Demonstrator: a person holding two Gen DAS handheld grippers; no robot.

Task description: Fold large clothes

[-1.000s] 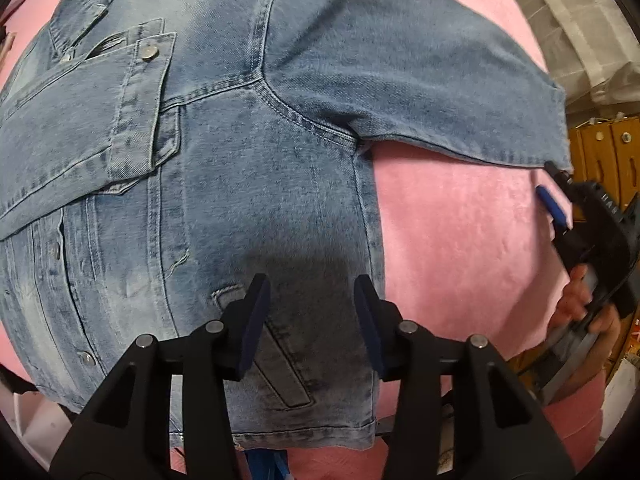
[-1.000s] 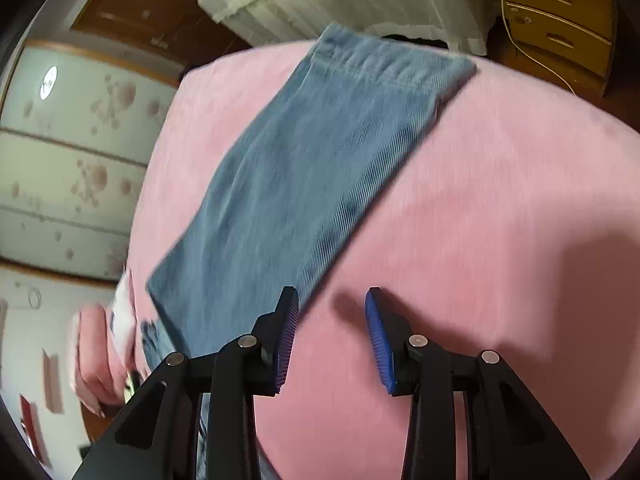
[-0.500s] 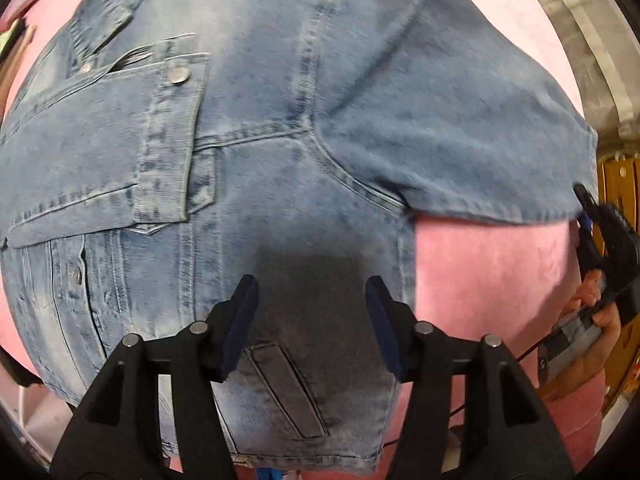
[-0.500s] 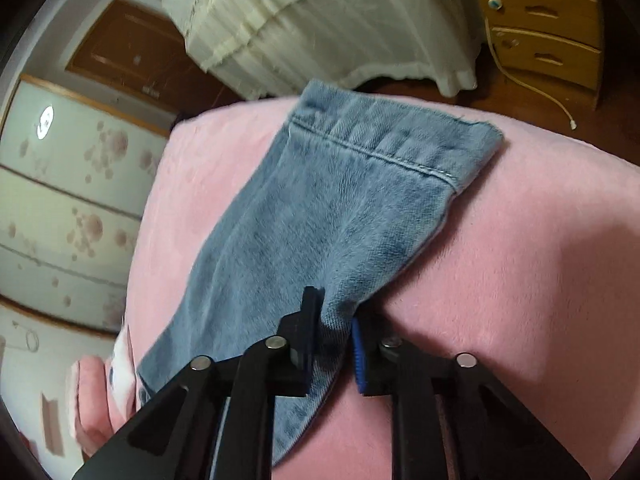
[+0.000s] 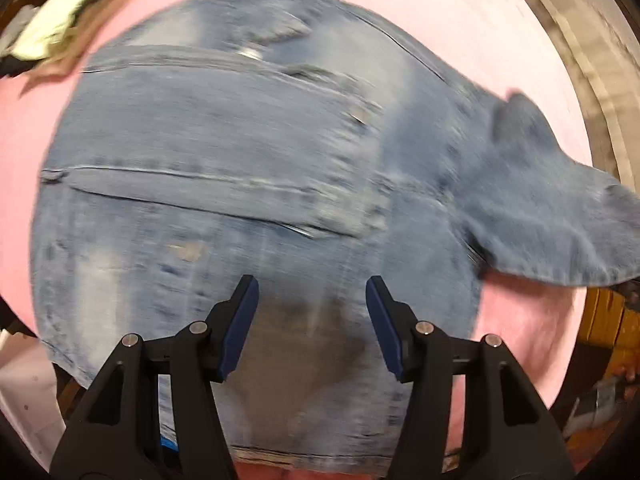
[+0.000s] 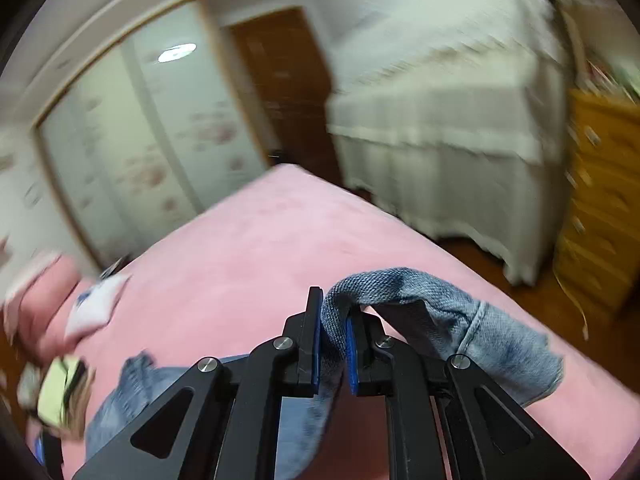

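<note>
On pink bedspread (image 5: 448, 12): denim jacket (image 5: 224, 168) spread flat, blurred; right gripper (image 6: 333, 354) pinching sleeve (image 6: 472, 320); left gripper (image 5: 312, 324) agape, empty.

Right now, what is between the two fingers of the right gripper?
In the right wrist view, the right gripper has a fold of the denim jacket's sleeve pinched between its fingers; the cloth fills the gap.

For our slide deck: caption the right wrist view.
Right gripper clamps blue denim jacket sleeve above pink velvety bedspread.
</note>
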